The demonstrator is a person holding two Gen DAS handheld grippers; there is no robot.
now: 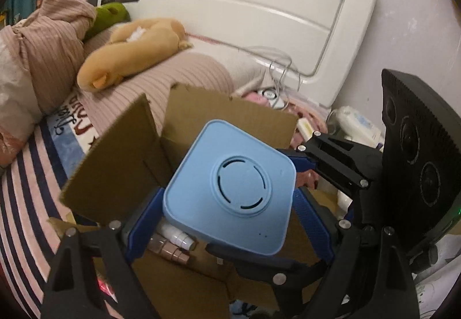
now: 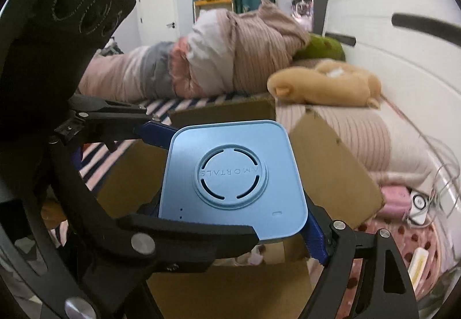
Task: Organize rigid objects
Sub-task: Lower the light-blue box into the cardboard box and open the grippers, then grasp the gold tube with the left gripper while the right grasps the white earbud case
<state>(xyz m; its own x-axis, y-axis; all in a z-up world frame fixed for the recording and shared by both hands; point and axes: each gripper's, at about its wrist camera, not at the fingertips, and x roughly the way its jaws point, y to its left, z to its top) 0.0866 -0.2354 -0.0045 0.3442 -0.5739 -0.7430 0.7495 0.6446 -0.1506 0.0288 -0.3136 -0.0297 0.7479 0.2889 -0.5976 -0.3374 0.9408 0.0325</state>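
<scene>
Blue box (image 1: 230, 189): square, light blue plastic with rounded corners and a round vented disc, held above the open cardboard box (image 1: 121, 157).
Left gripper (image 1: 230, 221): its blue fingers (image 1: 144, 229) press on two opposite sides of the blue box.
Right gripper (image 2: 239, 226): its fingers (image 2: 315, 244) clamp the same blue box from the other two sides.
Cardboard box: flaps up, standing on the bed (image 1: 26, 180); small bottles (image 1: 175, 244) lie inside.
Bed: striped sheet, a tan plush toy (image 1: 135, 50) on the pillow.
</scene>
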